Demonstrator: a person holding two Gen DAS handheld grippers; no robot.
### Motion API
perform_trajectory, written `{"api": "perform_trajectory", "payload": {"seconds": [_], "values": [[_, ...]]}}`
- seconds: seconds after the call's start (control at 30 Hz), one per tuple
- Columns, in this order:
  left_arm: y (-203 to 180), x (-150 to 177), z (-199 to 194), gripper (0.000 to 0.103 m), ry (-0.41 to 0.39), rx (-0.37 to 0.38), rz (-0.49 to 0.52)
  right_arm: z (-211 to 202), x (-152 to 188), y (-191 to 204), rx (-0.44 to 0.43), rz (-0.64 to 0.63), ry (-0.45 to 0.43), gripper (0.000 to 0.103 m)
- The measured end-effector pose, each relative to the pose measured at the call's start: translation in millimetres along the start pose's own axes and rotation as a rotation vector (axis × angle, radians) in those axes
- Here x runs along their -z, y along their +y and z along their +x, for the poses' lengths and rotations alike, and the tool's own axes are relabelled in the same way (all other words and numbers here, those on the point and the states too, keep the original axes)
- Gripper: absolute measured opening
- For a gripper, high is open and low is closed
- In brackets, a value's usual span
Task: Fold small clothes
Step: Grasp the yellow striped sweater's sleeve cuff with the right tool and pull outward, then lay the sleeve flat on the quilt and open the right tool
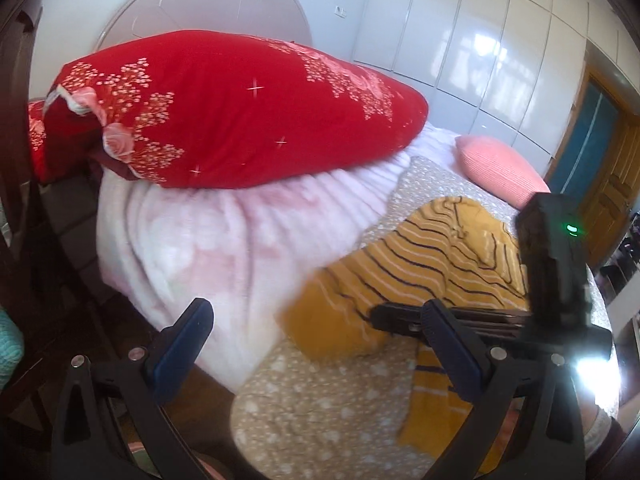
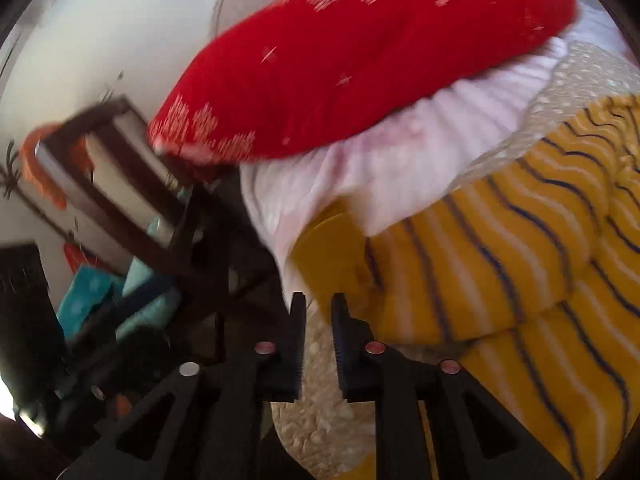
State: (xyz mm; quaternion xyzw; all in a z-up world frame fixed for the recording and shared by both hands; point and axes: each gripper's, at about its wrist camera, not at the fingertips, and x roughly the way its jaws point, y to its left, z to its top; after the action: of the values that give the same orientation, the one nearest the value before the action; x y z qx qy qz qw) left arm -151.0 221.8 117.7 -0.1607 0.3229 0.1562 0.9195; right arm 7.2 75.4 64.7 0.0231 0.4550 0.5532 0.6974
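A mustard-yellow small garment [image 1: 420, 264] with navy and white stripes lies crumpled on the tan patterned bed cover [image 1: 320, 400]. My left gripper [image 1: 316, 312] is open wide above the garment's plain yellow end, with nothing between its blue pads. My right gripper [image 1: 376, 316] reaches in from the right, its tip at that same yellow end. In the right wrist view the garment [image 2: 500, 260] fills the right side. The right gripper [image 2: 318, 304] has its jaws a narrow gap apart, and only bed cover [image 2: 316, 420] shows through the gap.
A large red floral pillow [image 1: 240, 112] rests on a folded pink blanket [image 1: 200, 248] at the head of the bed. A pink cushion [image 1: 496, 164] lies beyond the garment. White wardrobe doors [image 1: 480, 40] stand behind. Dark wooden furniture [image 2: 120, 184] stands left of the bed.
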Motion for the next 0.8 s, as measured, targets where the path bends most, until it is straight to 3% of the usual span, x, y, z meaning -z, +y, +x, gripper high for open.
{"api": "perform_trajectory", "payload": {"seconds": [0.1, 0.2, 0.27, 0.33, 0.43, 0.6, 0.63, 0.67, 0.7, 0.8], "values": [[-0.1, 4.5, 5.7, 0.103, 0.013, 0.003, 0.012, -34.8, 6.9, -14.0, 0.094, -0.002, -0.063, 0.019], [-4.0, 8.8, 19.2, 0.103, 0.045, 0.032, 0.014, -83.1, 7.3, -56.8, 0.334, 0.075, -0.146, 0.022], [-8.2, 12.7, 24.4, 0.103, 0.059, 0.057, 0.012, -99.5, 3.7, -78.2, 0.53, 0.08, -0.151, 0.023], [-15.5, 16.3, 28.8, 0.103, 0.072, 0.075, 0.021, -103.8, -4.2, -98.2, 0.658, 0.066, -0.132, 0.023], [-24.4, 19.0, 33.8, 0.103, 0.083, 0.081, 0.043, -99.9, -14.1, -127.6, 0.731, 0.064, -0.087, 0.035], [-35.0, 23.6, 37.7, 0.103, 0.106, 0.084, 0.065, -75.2, -39.5, -169.0, 0.833, 0.1, -0.039, 0.037], [-36.4, 24.3, 37.8, 0.103, 0.109, 0.083, 0.067, -75.5, -41.0, -179.7, 0.848, 0.121, -0.031, 0.035], [-38.7, 25.0, 36.9, 0.103, 0.111, 0.083, 0.068, -76.9, -44.5, -181.2, 0.841, 0.14, -0.047, 0.016], [-39.9, 24.6, 35.9, 0.103, 0.11, 0.085, 0.07, -85.3, -45.4, -182.6, 0.828, 0.164, -0.076, 0.006], [-45.1, 24.0, 32.4, 0.103, 0.102, 0.089, 0.077, -137.1, -38.0, -171.5, 0.778, 0.24, -0.228, 0.006]]}}
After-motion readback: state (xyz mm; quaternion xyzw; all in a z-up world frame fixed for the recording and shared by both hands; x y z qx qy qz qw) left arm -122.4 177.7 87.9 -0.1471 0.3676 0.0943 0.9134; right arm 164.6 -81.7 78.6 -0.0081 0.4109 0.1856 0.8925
